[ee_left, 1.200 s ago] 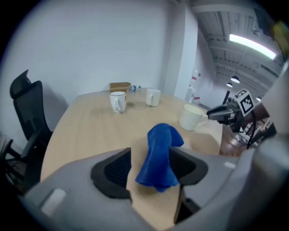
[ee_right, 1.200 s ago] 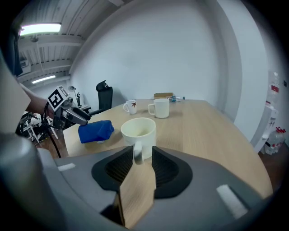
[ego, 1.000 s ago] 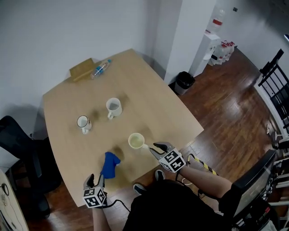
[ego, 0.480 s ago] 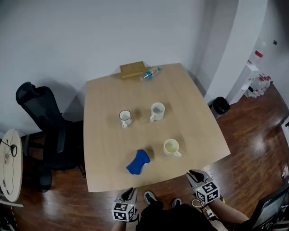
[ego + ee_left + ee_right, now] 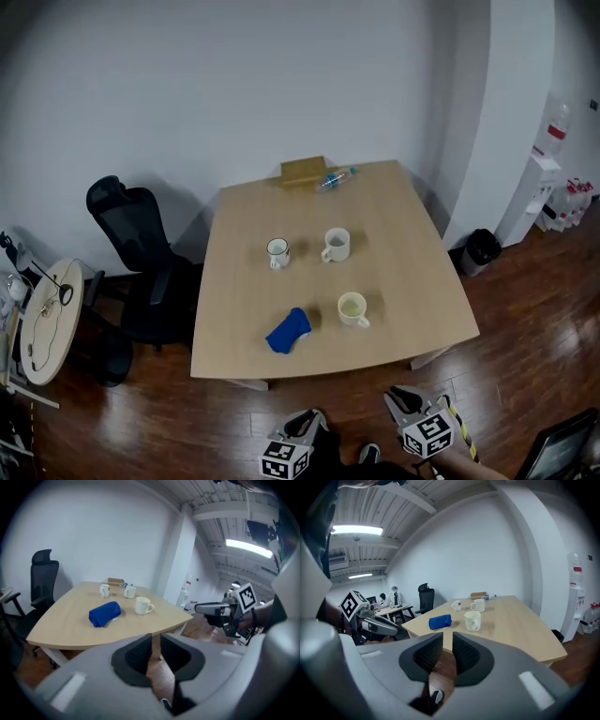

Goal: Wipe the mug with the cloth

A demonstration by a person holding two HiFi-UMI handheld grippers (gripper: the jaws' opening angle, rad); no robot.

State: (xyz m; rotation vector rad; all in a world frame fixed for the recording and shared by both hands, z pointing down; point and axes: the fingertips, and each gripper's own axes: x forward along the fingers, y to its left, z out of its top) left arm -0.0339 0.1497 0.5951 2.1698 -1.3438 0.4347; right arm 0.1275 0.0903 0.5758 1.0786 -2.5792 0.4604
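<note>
A cream mug (image 5: 352,308) stands near the front of the wooden table (image 5: 403,244), handle toward the right. A rolled blue cloth (image 5: 288,330) lies to its left. Both grippers hang well short of the table's front edge, above the floor. My left gripper (image 5: 309,422) keeps a narrow gap between its jaws with nothing in it; from it the cloth (image 5: 104,613) and mug (image 5: 143,605) look far off. The jaws of my right gripper (image 5: 401,396) are closing on nothing, a thin slit left; its view has the mug (image 5: 472,620) and cloth (image 5: 440,621) at a distance.
Two more mugs (image 5: 277,250) (image 5: 336,244) stand mid-table. A plastic bottle (image 5: 336,178) and a cardboard box (image 5: 303,171) lie at the far edge. A black office chair (image 5: 131,234) is left of the table, a round side table (image 5: 42,319) further left, a bin (image 5: 481,248) at the right.
The view has pulled back from the table and both grippers have drawn away from the mug and cloth to below the table's front edge. Their jaws have narrowed.
</note>
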